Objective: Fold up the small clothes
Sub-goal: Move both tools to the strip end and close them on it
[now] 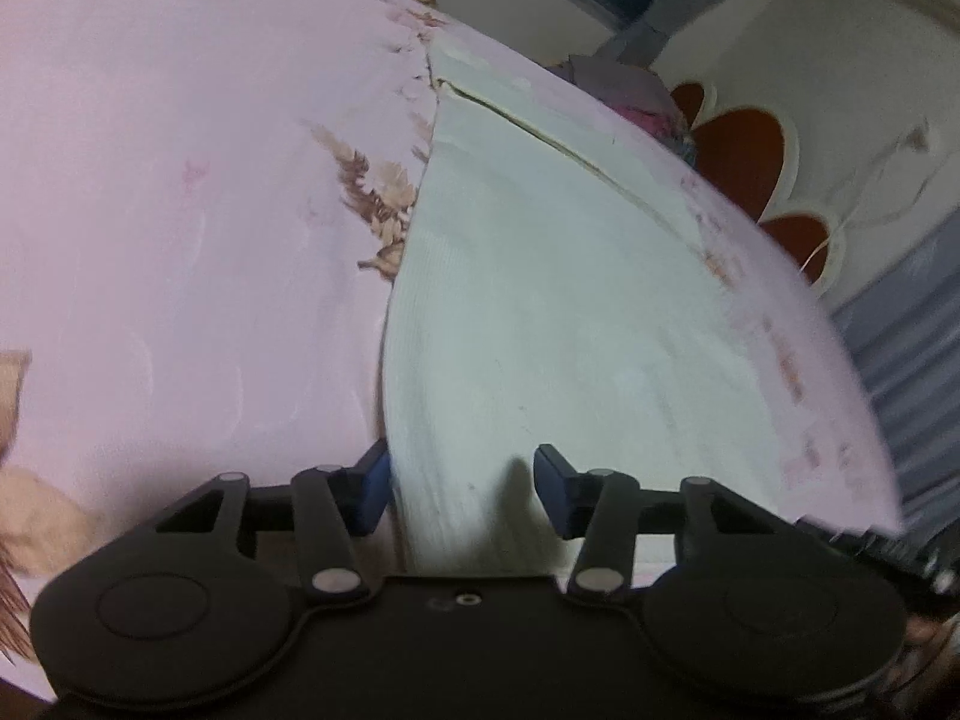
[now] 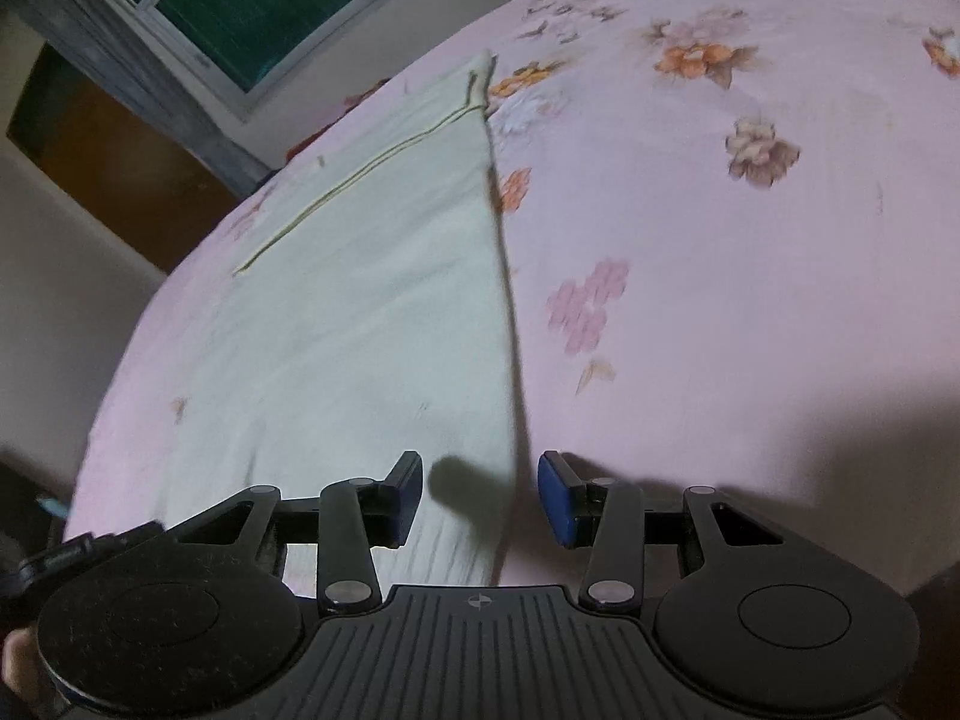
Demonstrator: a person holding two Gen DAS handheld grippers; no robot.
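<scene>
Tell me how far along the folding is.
Done: the pale cloth lies spread flat on the pink floral bedsheet; no fold is visible yet. In hand: the left gripper and right gripper each straddle a near edge, jaws apart, not pinching. Left: grip and fold it over.

Pale green garment (image 1: 540, 312): matt ribbed cloth. Bed sheet (image 2: 750, 276): smooth pink floral cotton-like cloth. Left gripper (image 1: 462, 489): matt black plastic, metal rivets.

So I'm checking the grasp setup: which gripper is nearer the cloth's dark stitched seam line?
Neither clearly. The left gripper straddles one near side edge of the pale cloth, the right gripper the other; the seam line lies far ahead of both.
</scene>
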